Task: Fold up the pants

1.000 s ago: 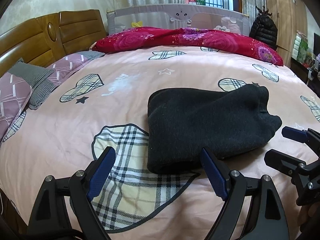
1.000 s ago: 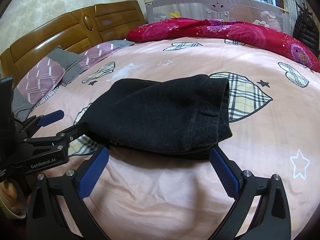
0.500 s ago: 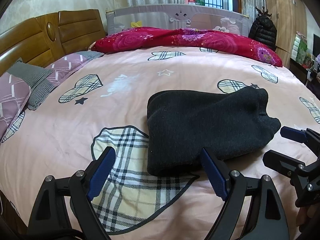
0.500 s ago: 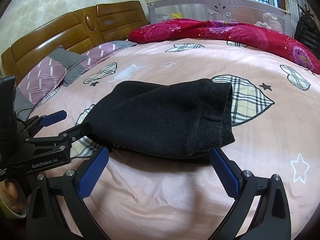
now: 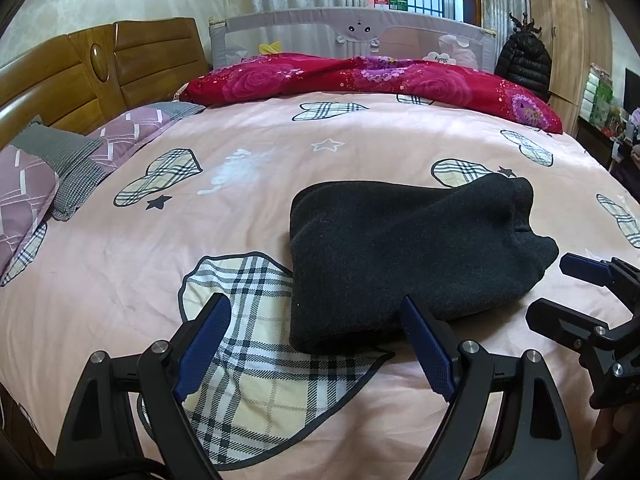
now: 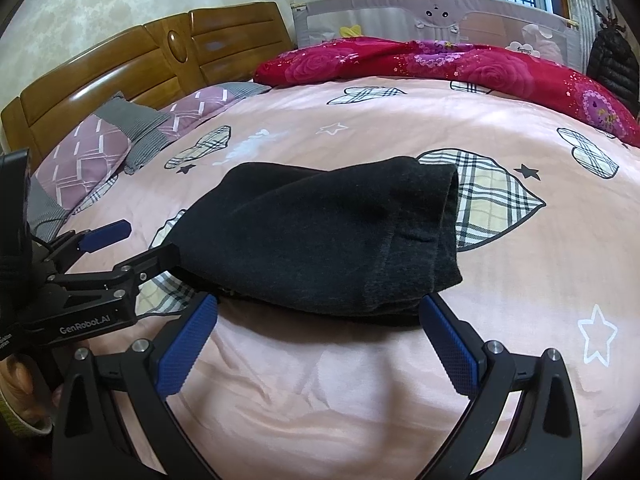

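Note:
The dark grey pants [image 5: 404, 252] lie folded into a thick bundle on the pink bed cover [image 5: 248, 216]. My left gripper [image 5: 316, 344] is open and empty, just in front of the bundle's near left corner, apart from it. My right gripper [image 6: 316, 344] is open and empty at the bundle's near edge [image 6: 320, 248]. The right gripper also shows at the right of the left wrist view [image 5: 560, 292]. The left gripper shows at the left of the right wrist view [image 6: 136, 244], one finger close to the cloth.
Pink and grey pillows [image 5: 48, 176] lie at the left by the wooden headboard [image 5: 92, 76]. A red floral quilt [image 5: 372, 84] runs along the far side, before a grey bed rail [image 5: 352, 36]. A black jacket [image 5: 524, 64] and wardrobe stand far right.
Both grippers have drawn back slightly from the pants and stayed open. The bundle has not moved.

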The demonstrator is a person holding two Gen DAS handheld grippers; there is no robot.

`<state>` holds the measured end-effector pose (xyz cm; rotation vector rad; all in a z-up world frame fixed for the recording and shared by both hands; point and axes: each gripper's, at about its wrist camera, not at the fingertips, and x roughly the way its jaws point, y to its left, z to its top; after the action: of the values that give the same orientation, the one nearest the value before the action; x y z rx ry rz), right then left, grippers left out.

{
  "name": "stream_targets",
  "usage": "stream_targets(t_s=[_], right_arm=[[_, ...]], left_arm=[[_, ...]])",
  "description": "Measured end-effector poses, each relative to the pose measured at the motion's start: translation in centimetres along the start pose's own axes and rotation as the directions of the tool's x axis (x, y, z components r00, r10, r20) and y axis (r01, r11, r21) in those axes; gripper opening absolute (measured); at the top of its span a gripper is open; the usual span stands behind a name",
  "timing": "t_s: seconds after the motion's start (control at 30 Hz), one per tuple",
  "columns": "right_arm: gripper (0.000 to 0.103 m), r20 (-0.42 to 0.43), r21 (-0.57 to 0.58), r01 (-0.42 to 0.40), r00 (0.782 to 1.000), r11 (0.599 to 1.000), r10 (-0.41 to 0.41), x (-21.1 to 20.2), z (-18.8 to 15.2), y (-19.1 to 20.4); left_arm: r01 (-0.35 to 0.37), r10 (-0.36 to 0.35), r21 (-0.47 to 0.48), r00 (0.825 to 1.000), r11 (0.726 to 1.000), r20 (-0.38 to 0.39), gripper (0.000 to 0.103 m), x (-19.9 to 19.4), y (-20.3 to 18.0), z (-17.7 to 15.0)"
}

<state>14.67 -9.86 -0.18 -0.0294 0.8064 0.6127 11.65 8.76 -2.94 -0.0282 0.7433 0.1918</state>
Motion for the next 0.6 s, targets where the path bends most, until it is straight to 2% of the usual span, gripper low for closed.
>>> stream_targets(t_s=[0.6], right_arm=[[0.101, 0.005, 0.011, 0.004, 1.0, 1.0, -0.004, -0.12, 0.22, -0.62]], left_arm=[[0.027, -0.027, -0.011, 1.0, 1.0, -0.007, 0.087, 0.04, 0.12, 0.36]])
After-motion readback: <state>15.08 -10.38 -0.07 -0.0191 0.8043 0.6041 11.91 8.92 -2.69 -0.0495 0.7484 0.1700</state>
